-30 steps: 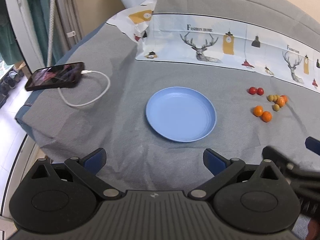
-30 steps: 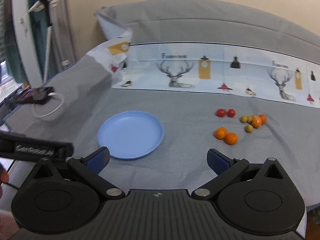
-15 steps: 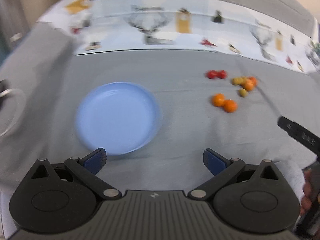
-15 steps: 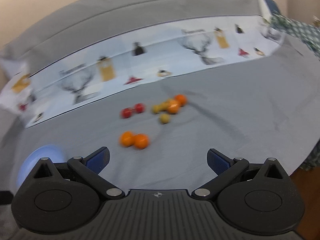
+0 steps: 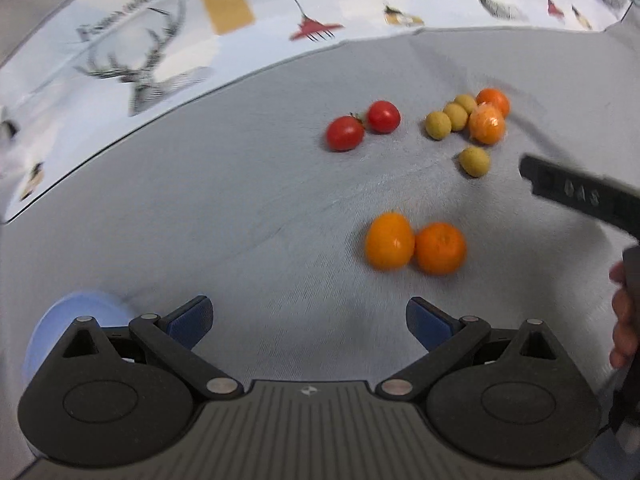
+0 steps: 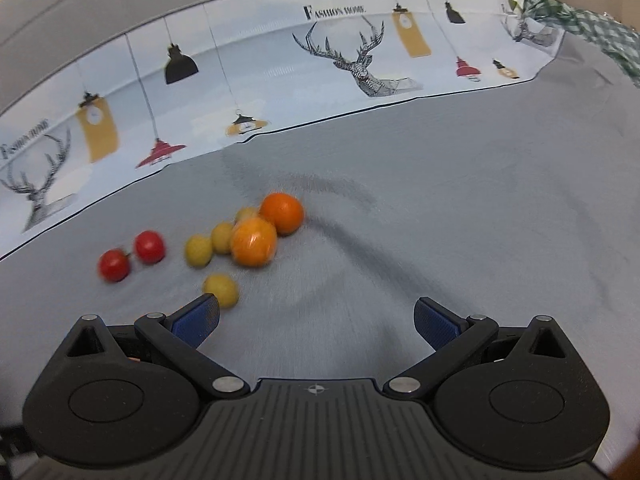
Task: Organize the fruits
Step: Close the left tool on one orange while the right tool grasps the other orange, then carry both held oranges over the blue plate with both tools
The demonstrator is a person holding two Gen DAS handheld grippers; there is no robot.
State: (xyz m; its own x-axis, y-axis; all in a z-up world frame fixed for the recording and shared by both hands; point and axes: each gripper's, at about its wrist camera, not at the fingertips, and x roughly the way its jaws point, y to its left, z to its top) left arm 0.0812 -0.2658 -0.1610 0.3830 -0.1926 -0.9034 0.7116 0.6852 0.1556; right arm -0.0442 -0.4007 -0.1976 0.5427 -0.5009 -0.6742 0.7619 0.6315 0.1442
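Approach step, nothing picked yet: left gripper (image 5: pixel 308 316) and right gripper (image 6: pixel 316 316) both gape wide, empty; small round orange citrus pair (image 5: pixel 416 246) lies just ahead of the left, the pale blue round plastic plate (image 5: pixel 76 312) at its lower left, so next comes descent and closing on one fruit.

Black ribbed left tool (image 5: pixel 308 322), blue fingertip pads (image 5: pixel 191 319), silver pivot screws (image 5: pixel 218 385).

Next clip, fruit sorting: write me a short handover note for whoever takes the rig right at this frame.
Left hand-held gripper: open, holding nothing.
Right hand-held gripper: open, holding nothing.
All fruit lies on the grey cloth: two tomatoes, two oranges side by side nearer the left gripper, and a cluster of small yellow fruits with two more oranges.
Blue plate shows only an edge.
Done: nothing gripped yet.
Left: all the sorting.
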